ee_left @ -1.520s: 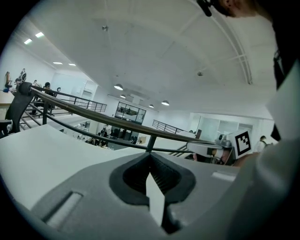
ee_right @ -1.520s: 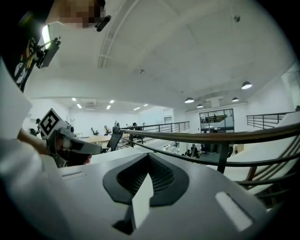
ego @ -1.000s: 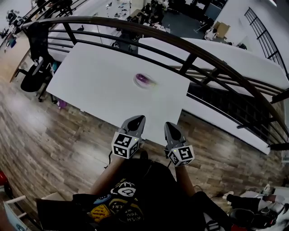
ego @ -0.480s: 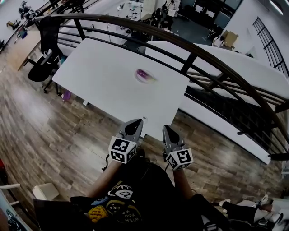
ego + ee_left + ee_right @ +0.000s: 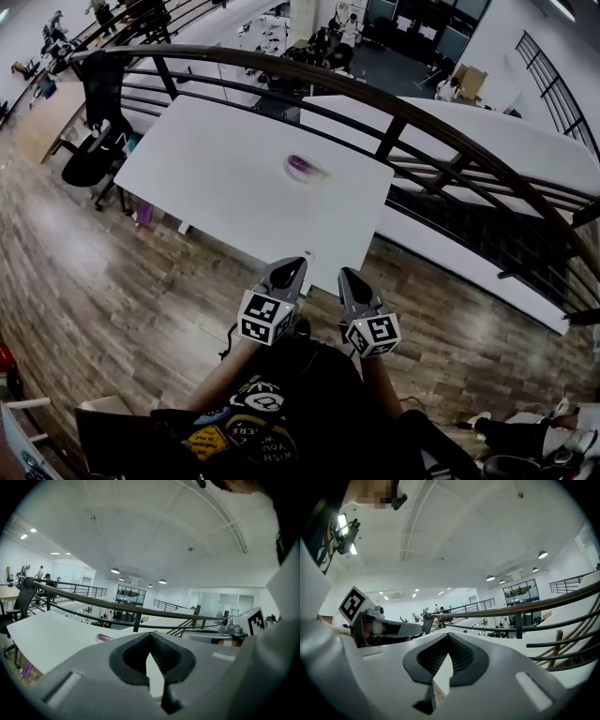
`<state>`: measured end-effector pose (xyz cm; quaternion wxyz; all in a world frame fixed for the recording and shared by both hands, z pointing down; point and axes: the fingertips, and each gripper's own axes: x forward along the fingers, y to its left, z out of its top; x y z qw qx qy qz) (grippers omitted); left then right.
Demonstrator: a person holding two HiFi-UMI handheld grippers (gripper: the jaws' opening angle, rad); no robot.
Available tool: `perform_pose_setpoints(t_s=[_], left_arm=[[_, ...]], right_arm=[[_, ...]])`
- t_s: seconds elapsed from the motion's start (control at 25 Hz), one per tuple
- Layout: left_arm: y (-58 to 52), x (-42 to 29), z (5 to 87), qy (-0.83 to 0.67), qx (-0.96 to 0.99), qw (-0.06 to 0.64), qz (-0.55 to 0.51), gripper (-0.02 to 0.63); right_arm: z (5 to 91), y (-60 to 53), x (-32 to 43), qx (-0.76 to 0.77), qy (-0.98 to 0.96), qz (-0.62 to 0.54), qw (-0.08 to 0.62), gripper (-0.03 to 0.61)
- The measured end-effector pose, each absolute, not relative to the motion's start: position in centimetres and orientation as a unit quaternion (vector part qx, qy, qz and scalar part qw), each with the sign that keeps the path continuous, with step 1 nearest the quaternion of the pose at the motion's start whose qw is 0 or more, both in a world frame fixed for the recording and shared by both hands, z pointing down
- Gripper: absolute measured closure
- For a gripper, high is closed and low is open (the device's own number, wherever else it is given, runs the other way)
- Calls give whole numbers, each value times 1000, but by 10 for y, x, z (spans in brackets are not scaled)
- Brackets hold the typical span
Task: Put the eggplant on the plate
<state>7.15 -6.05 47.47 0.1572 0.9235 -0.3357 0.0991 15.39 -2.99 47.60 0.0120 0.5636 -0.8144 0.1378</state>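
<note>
- L gripper (image 5: 292, 266) – as I saw it from the head view, it was held low at centre frame, pointing toward the near edge of the white table (image 5: 206, 178). In its own view (image 5: 150, 635) the ribbed pads met at the tips w/ nothing between them; jaws closed, empty.
- R gripper (image 5: 348, 275) – just beside the L one, approx. parallel, apart from it. In its own view (image 5: 448, 636) the tips met too; closed on nothing.
- Marker cubes – one on each gripper body, nearest the person's dark printed shirt (image 5: 281, 412).
- Eggplant (image 5: 299, 165) – a small purple shape towards the far R part of the table, well apart from both grippers. It appeared to lie on the pale plate (image 5: 321, 175); too small in the frame for me to confirm contact. I also saw it low over the L gripper's body as a purple sliver (image 5: 104, 637).
- Dark railing (image 5: 394, 127) – curved behind the table's far side.
- Wood-plank floor (image 5: 84, 281) – lay under and around the table.
- Black office chair (image 5: 89, 155) – stood at the table's L end.
</note>
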Motion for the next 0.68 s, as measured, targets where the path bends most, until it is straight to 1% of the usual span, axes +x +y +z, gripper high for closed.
perform_pose_setpoints(t_s=[0.28, 0.44, 0.68], left_arm=[[-62, 65, 467, -328, 928, 147, 96, 609], [-61, 63, 469, -327, 927, 158, 95, 609], [-90, 28, 477, -330, 924, 170, 88, 609]], right_arm=[[466, -33, 137, 563, -816, 129, 7, 577], [468, -33, 136, 562, -816, 132, 10, 577], [480, -62, 103, 563, -813, 143, 21, 577]])
